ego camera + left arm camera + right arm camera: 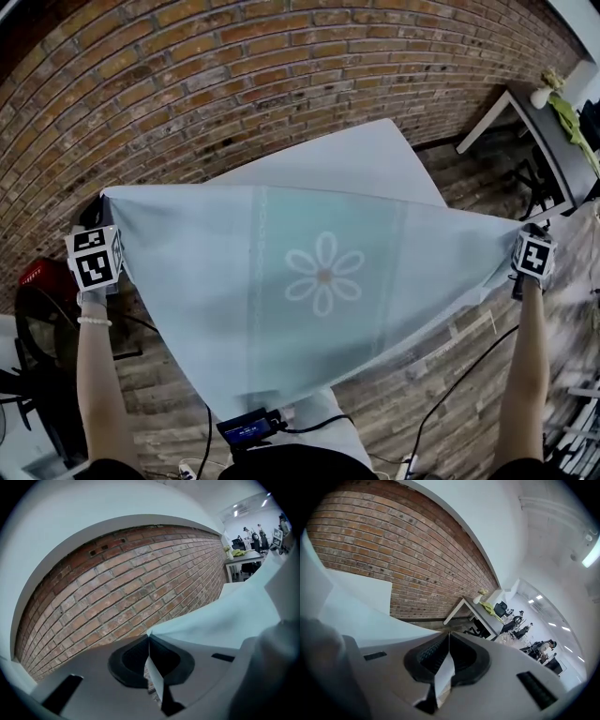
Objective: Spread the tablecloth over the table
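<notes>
pale blue tablecloth [319, 300] stretched above white table [361, 159], corners pinched in left tool [149, 641], right tool [449, 638].

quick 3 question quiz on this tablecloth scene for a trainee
1. True or false: the tablecloth lies flat on the table.
2. Which grips the cloth? A) both grippers B) left only C) neither
3. Fill in: the print at the cloth's middle is a ____.
Key: 1 false, it is stretched in the air, not flat on the table. 2 A, the left hand-held gripper and right hand-held gripper are each shut on a corner. 3 flower.
</notes>
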The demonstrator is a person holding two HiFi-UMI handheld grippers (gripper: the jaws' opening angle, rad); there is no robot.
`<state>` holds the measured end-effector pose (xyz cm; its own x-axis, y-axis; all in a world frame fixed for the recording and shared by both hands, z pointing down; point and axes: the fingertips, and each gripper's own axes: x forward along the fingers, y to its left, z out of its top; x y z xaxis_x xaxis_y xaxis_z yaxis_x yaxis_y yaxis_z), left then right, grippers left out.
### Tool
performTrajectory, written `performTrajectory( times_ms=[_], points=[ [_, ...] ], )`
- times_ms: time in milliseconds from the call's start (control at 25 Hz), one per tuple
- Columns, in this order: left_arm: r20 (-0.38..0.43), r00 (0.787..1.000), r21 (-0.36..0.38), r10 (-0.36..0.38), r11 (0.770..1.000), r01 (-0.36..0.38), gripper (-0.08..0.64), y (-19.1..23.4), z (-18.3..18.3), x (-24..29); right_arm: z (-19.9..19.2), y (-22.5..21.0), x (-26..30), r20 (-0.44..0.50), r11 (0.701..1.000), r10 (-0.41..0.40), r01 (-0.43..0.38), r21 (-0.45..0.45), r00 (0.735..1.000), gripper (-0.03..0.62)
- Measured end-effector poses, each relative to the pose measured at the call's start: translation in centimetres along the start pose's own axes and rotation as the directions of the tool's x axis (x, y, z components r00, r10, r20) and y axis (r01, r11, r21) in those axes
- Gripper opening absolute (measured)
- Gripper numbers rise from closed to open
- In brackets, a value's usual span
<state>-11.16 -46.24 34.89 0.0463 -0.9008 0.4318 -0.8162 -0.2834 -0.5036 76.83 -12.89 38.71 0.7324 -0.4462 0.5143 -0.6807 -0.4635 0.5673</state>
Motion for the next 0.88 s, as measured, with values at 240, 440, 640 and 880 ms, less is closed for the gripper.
performTrajectory(
  times_ms=[240, 440, 640, 880],
  points=[
    [-0.036, 0.999, 0.012, 0.031, 0.999, -0.031, 0.015, 0.6, 0.9, 3.7, 2.4, 2.1, 3.1, 0.009, 1.0, 0.028, -0.027, -0.016, 1.0, 0.035],
    [-0.049, 0.998, 0.065, 0.041, 0.997, -0.038, 0.015, 0.1, 2.1, 7.0, 3.3, 3.6, 5.5, 0.002, 0.999, 0.046, -0.046, -0.02, 0.999, 0.035],
    [-0.072, 0.996, 0.056, 0.052, 0.997, -0.048, 0.015, 0.0, 3.1, 10.1, 4.9, 5.0, 8.1, 0.006, 0.998, 0.064, -0.064, -0.011, 0.998, 0.035],
    [-0.088, 0.992, 0.084, 0.086, 0.993, -0.078, 0.015, 0.4, 4.6, 12.7, 7.2, 7.0, 11.0, 0.024, 0.996, 0.087, -0.086, -0.026, 0.996, 0.035]
  ],
)
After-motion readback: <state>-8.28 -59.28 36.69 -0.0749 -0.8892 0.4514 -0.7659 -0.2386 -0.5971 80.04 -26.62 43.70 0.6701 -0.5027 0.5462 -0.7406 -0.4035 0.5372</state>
